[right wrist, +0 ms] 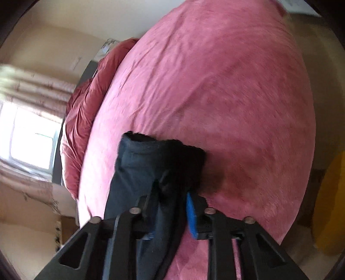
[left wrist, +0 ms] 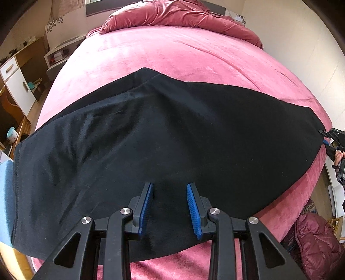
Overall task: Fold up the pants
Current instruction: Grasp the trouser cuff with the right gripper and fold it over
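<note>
Black pants [left wrist: 155, 137] lie spread across the near part of a pink bed [left wrist: 172, 56]. My left gripper [left wrist: 170, 187] is open, its blue pads [left wrist: 193, 206] apart just above the pants' near edge, holding nothing. My right gripper [right wrist: 170, 196] is shut on one end of the pants [right wrist: 148, 163], which bunches up between its fingers above the bed [right wrist: 226, 97]. In the left wrist view the right gripper [left wrist: 326, 140] shows at the far right, at the pants' right end.
A crumpled red duvet [left wrist: 183, 15] lies at the head of the bed. Cabinets and shelves [left wrist: 19, 81] stand left of the bed. A red quilted jacket [left wrist: 317, 239] lies at lower right. A window [right wrist: 32, 137] is beyond the bed head.
</note>
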`<state>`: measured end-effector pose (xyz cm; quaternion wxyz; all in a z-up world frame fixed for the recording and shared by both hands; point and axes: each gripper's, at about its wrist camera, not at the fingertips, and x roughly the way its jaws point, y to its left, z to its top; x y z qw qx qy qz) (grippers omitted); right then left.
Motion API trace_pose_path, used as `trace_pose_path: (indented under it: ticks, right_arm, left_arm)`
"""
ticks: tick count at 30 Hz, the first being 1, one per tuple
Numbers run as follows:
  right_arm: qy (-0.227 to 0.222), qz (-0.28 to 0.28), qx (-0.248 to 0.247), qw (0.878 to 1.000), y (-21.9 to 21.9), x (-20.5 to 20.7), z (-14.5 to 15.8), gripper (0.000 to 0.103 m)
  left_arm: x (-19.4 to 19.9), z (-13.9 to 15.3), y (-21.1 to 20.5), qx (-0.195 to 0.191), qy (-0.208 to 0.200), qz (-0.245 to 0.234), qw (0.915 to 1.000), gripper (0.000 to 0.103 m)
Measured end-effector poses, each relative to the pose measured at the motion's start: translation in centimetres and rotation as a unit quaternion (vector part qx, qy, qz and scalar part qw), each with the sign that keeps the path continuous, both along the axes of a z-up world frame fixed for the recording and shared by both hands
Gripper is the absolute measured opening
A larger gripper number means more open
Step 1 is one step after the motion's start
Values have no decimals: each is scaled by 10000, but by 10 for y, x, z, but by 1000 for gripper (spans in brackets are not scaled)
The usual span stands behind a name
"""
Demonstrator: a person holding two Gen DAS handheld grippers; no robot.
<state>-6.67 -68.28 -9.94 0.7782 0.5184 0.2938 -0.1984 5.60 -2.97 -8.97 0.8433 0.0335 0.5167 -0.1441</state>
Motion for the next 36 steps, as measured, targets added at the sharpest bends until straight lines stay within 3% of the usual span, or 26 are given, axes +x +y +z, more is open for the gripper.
trace_pose_path:
  ticks: [6,10,15,21,28,33,36]
  right_arm:
    - [-368,1028,-876,9902,41,17,64,17]
    - [-643,1956,-1313,9697,94,37,105,17]
    - [-809,2916,-1538,9406,168,57,128,17]
    - [-689,4187,-1693,8895,279,75,120,16]
    - [-38,5227,-1768,8340,383,104,67,16]
    - [274,5614,-2018,8021,416,102,35,16]
    - [399,5700,-2168,7915,424,105,28,16]
  left_arm:
    - [8,-1,-3,-281,55,-6,9996,33]
    - [7,7,3,-492,37,47,9988,33]
    - [9,14,10,-726,10,67,9973,33]
    - [14,15,23,-1249,201,163,9918,33]
    - [10,18,32,-1706,351,171,9846,33]
    - [12,23,34,-2013,431,128,9785,33]
    - [18,25,33,-2292,533,90,9719,33]
